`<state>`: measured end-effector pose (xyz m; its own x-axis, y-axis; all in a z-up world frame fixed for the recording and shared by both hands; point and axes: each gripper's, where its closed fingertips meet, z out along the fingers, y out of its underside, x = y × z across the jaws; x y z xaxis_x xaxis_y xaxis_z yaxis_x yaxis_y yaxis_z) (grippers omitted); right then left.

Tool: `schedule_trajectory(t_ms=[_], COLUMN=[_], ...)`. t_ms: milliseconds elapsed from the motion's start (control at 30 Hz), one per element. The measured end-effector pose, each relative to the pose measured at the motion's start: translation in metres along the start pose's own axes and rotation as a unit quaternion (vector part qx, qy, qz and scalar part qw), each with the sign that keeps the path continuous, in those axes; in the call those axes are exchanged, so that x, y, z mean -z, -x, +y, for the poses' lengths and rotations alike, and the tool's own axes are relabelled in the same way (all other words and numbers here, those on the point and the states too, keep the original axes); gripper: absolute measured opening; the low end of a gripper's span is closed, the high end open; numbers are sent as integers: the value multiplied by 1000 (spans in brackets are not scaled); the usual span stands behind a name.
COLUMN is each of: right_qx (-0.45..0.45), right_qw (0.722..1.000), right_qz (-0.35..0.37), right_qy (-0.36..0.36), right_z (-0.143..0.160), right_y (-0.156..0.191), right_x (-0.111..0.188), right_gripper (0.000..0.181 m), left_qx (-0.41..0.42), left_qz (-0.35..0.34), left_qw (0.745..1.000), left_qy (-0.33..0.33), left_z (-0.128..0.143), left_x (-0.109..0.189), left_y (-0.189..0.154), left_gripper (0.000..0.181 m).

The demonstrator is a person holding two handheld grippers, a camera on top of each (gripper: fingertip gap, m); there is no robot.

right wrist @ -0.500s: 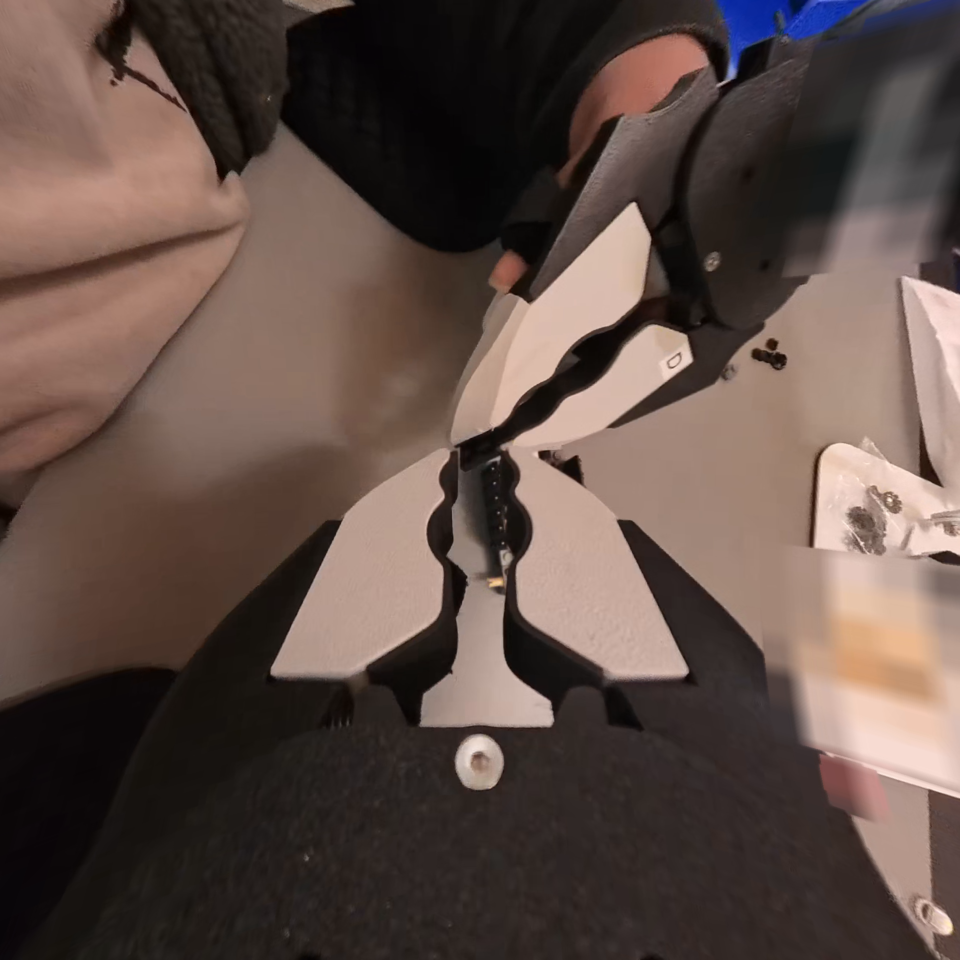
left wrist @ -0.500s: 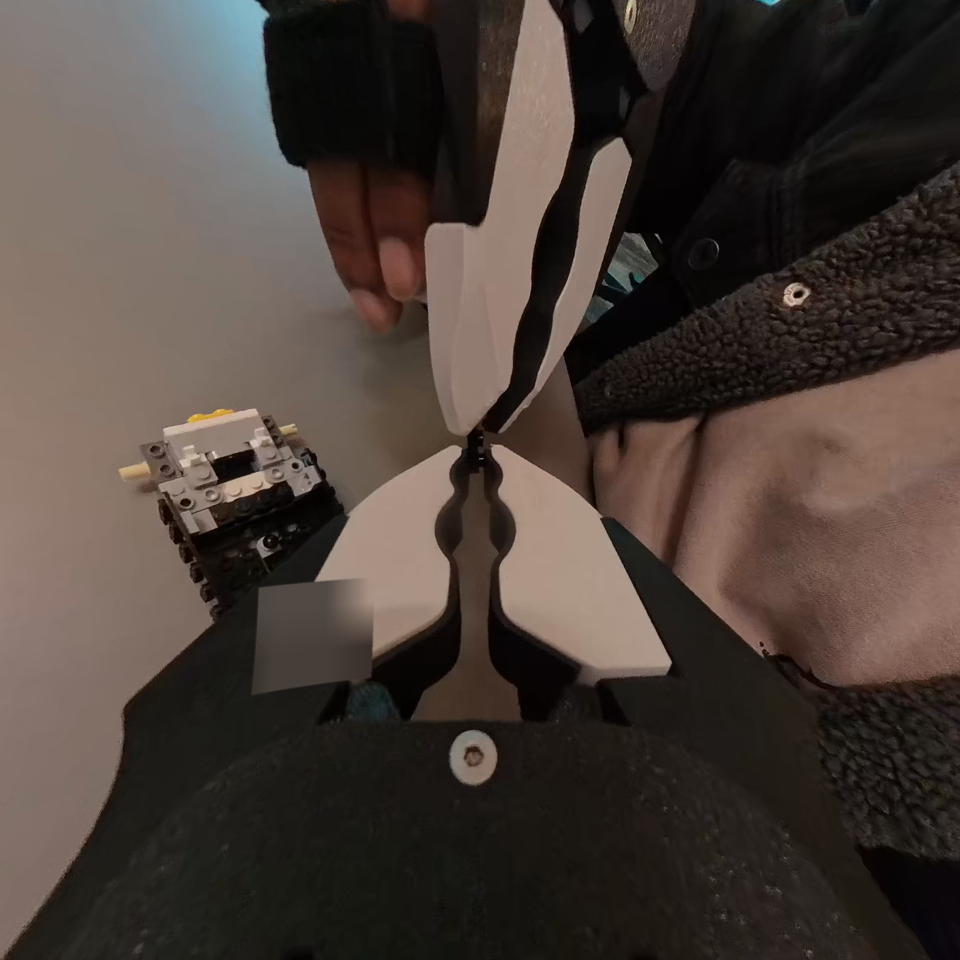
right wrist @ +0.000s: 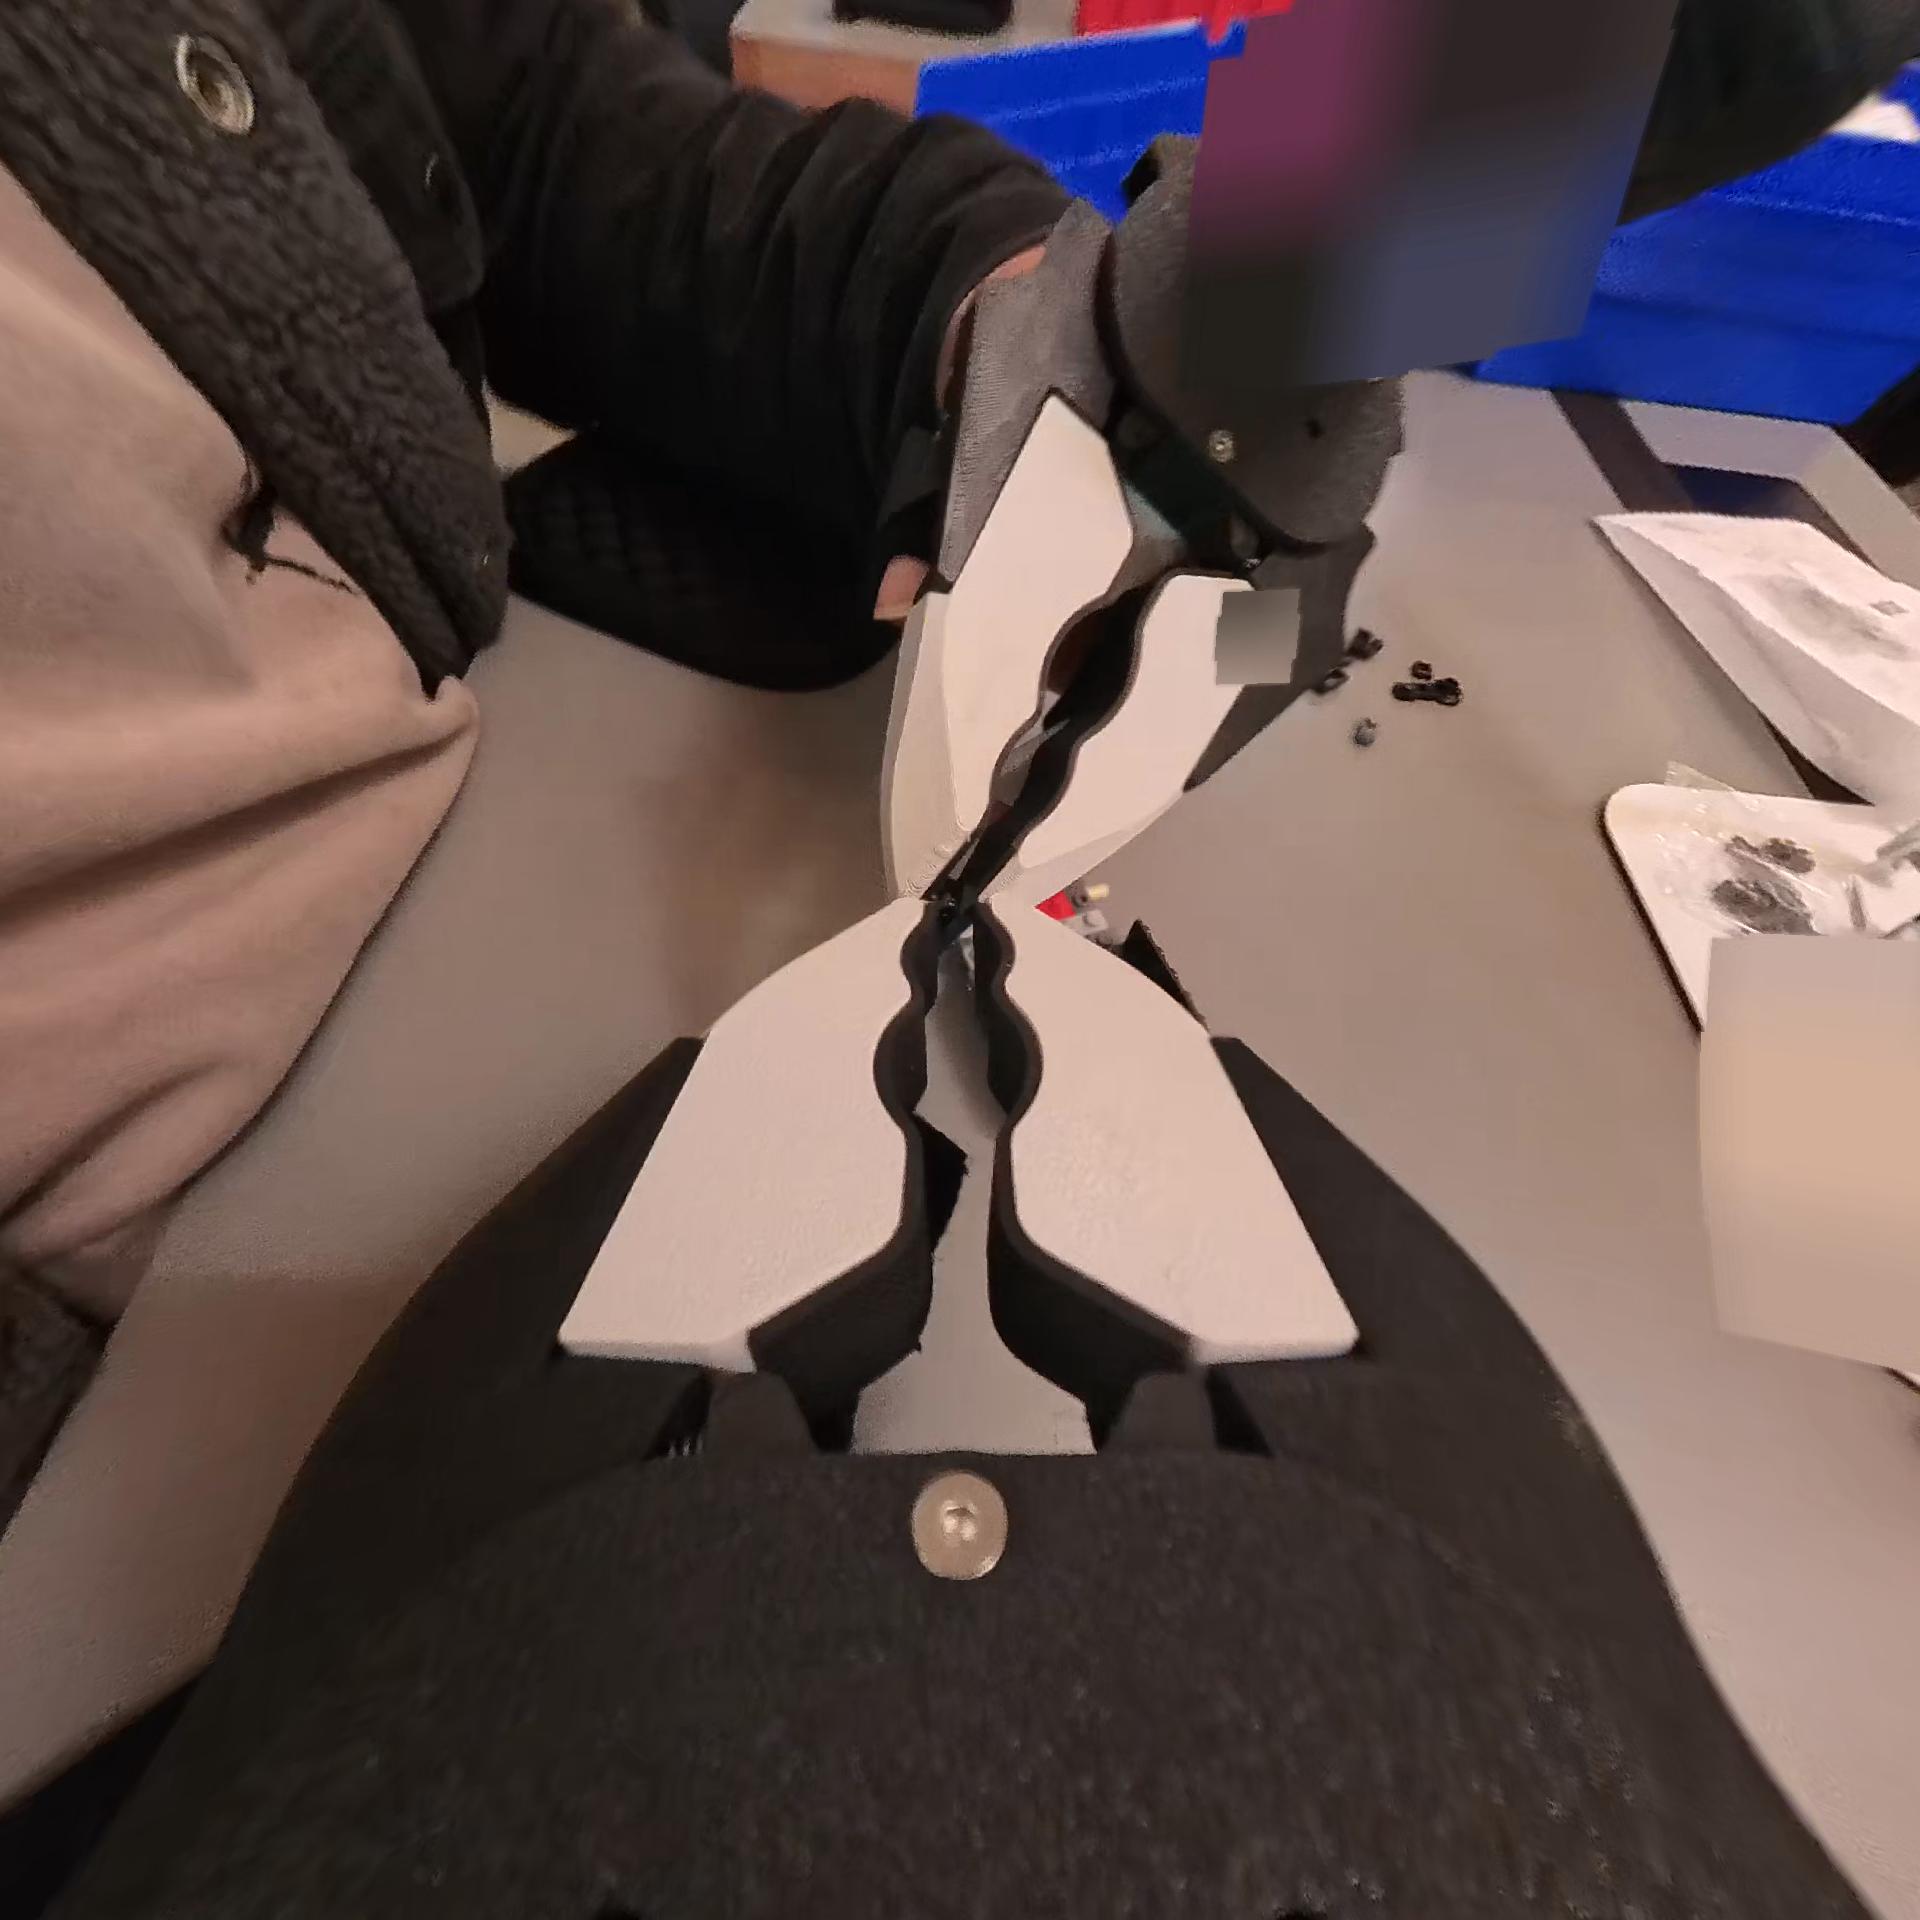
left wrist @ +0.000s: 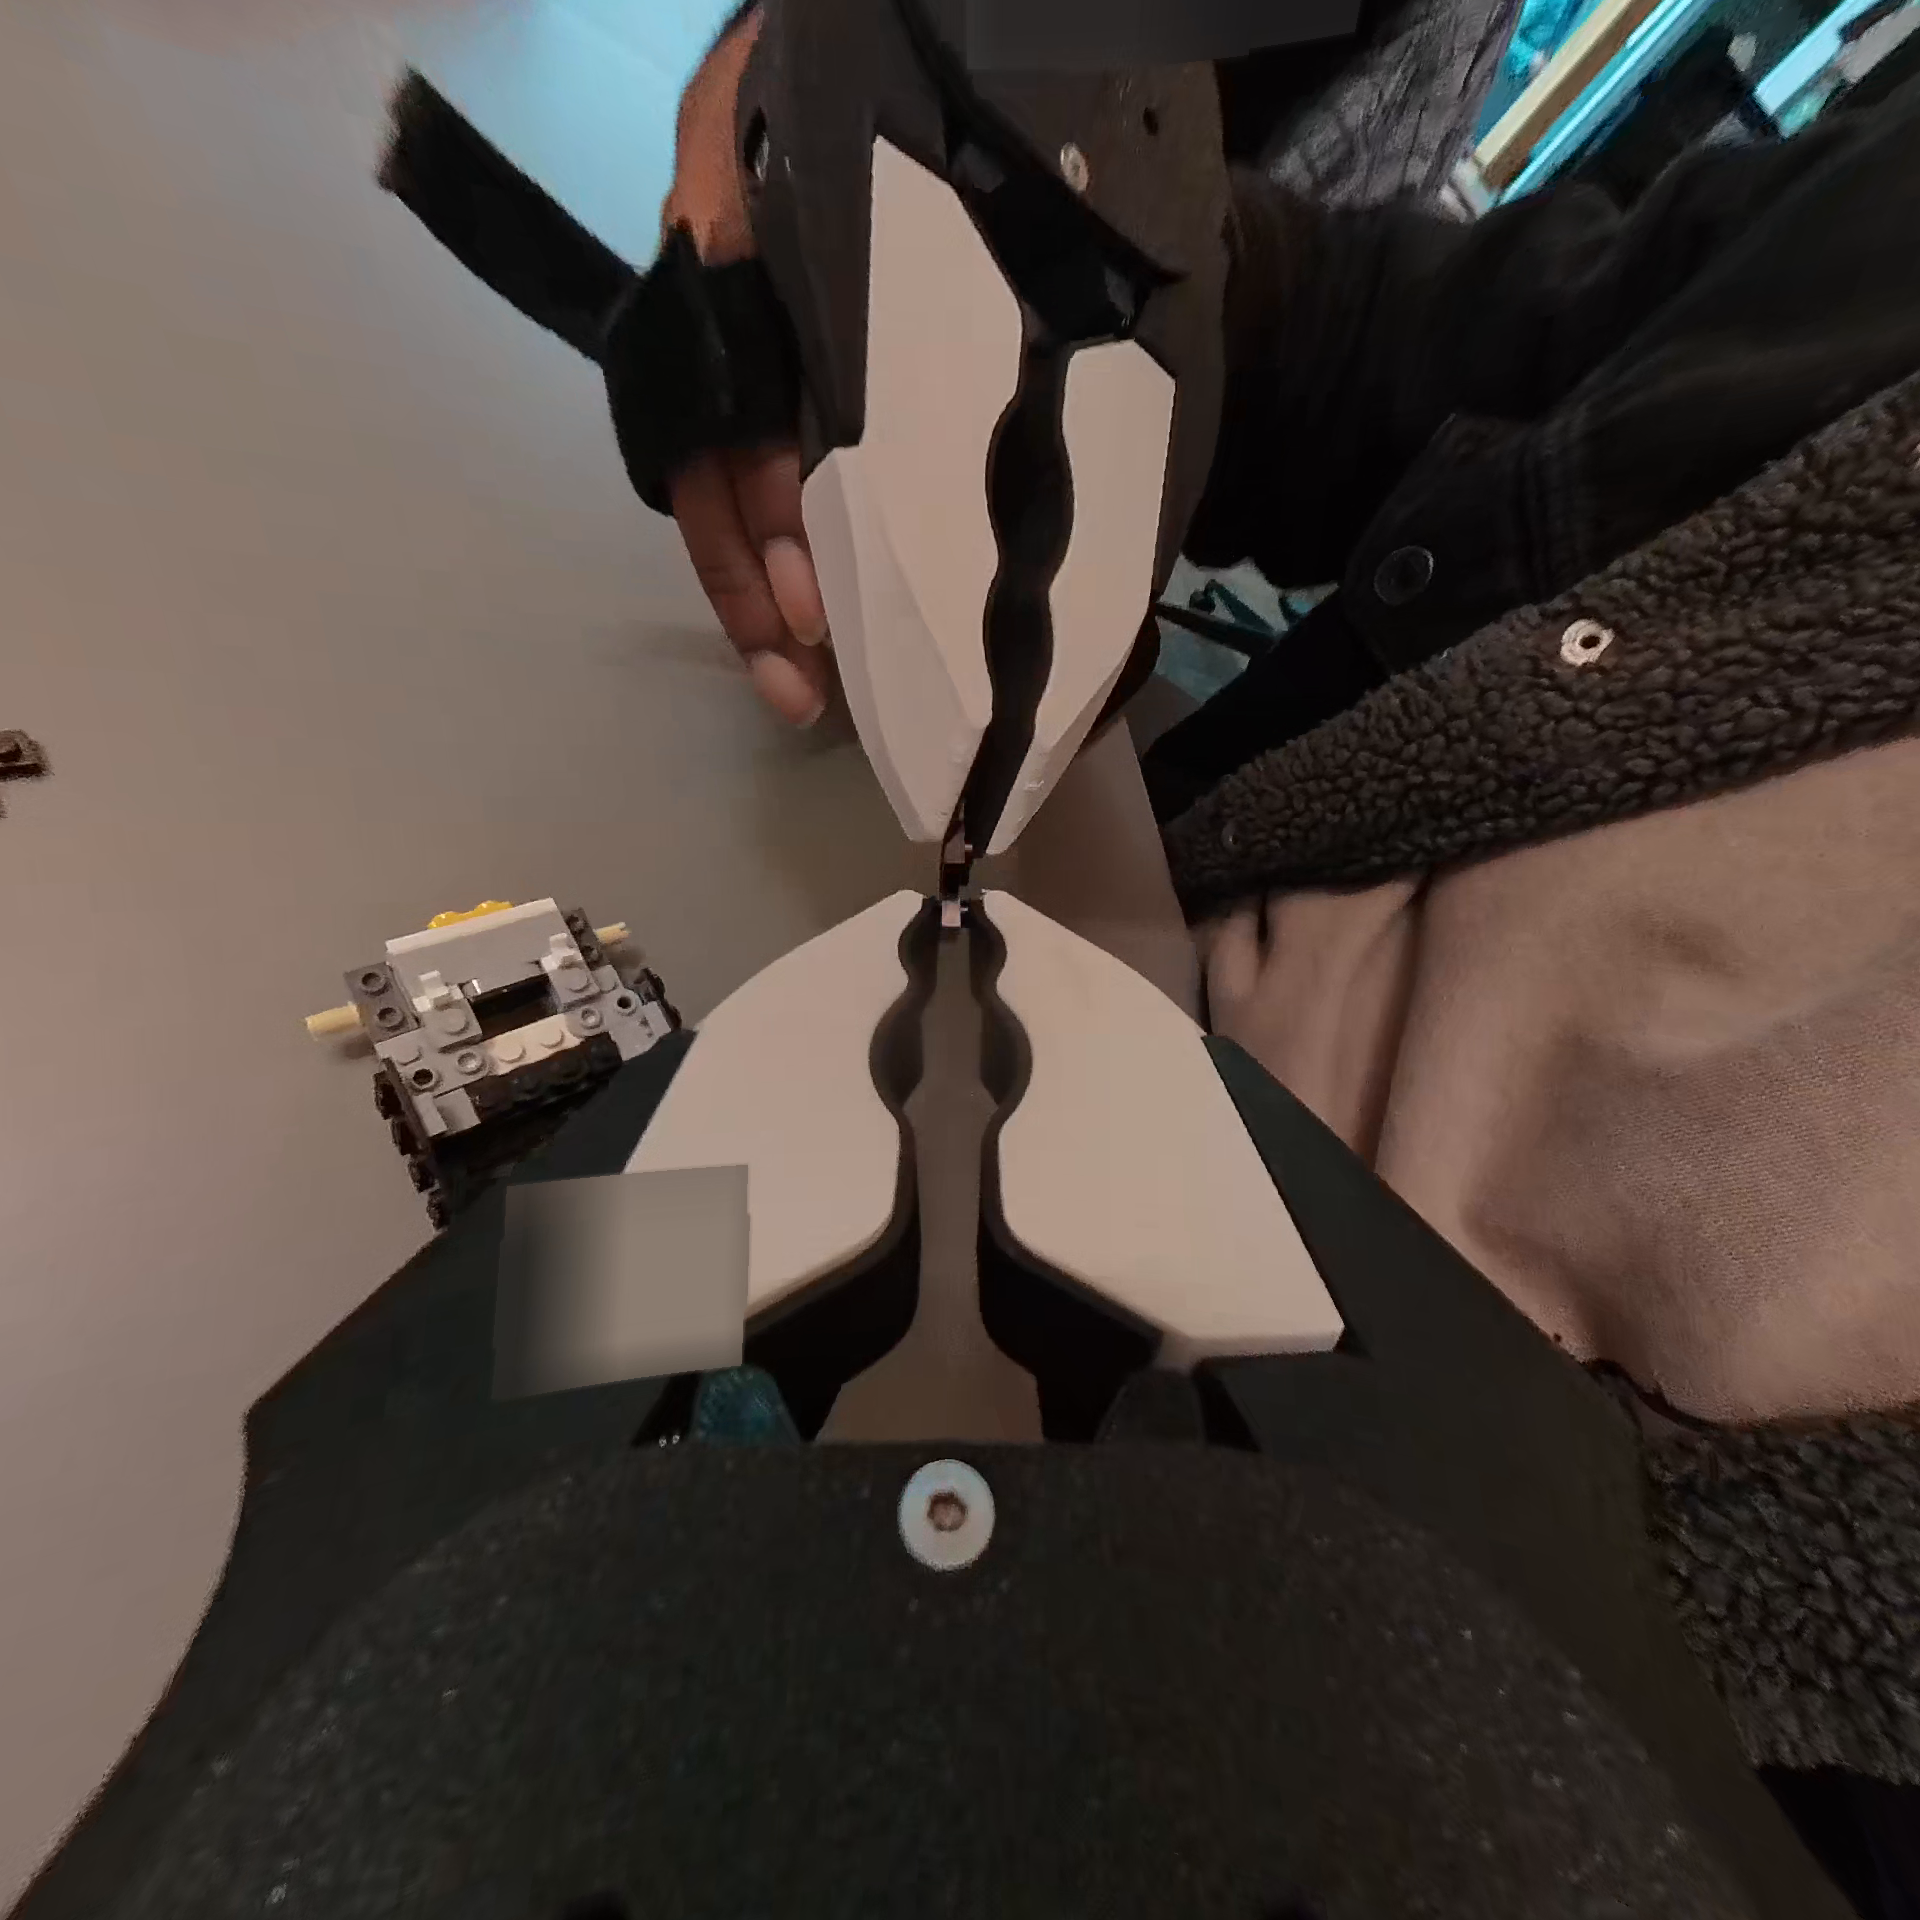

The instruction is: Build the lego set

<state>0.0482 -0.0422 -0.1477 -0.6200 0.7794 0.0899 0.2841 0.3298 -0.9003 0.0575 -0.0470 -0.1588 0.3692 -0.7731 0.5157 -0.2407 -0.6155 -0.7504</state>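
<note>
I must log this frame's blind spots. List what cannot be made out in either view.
- Small black Lego piece, left wrist view: tiny, pinched between both grippers' white fingers; shape unclear.
- Grey-and-black Lego model, left wrist view: lower part hidden by the left gripper's body.
- Small dark loose parts, right wrist view: too small to identify.
- Red piece, right wrist view: mostly behind fingers.

Left gripper (left wrist: 951,906) and right gripper (left wrist: 971,831) met tip to tip above surface (left wrist: 260,623), small piece (left wrist: 954,883) pinched between both. Partly built model (left wrist: 499,1029) sat on surface, left of left gripper. Loose small parts (right wrist: 1423,691) and paper sheet (right wrist: 1787,634) lay right of right gripper.
</note>
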Motion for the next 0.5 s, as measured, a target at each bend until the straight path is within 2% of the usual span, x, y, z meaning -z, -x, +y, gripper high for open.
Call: schedule_trajectory(t_ms=[167, 300, 500], right_qx=[-66, -87, -77], right_qw=[991, 982, 985], right_qz=[55, 93, 96], right_qy=[-102, -140, -119], right_z=[-10, -12, -8], right_y=[-14, -21, -18], right_x=[14, 21, 15], right_gripper=[6, 6, 6], left_qx=[11, 41, 75], left_qz=[4, 0, 23], left_qw=[996, 987, 989], left_qy=[-87, -156, -125], left_z=[-19, -33, -27], left_x=[4, 10, 11], left_y=[0, 6, 5], left_gripper=[12, 5, 4])
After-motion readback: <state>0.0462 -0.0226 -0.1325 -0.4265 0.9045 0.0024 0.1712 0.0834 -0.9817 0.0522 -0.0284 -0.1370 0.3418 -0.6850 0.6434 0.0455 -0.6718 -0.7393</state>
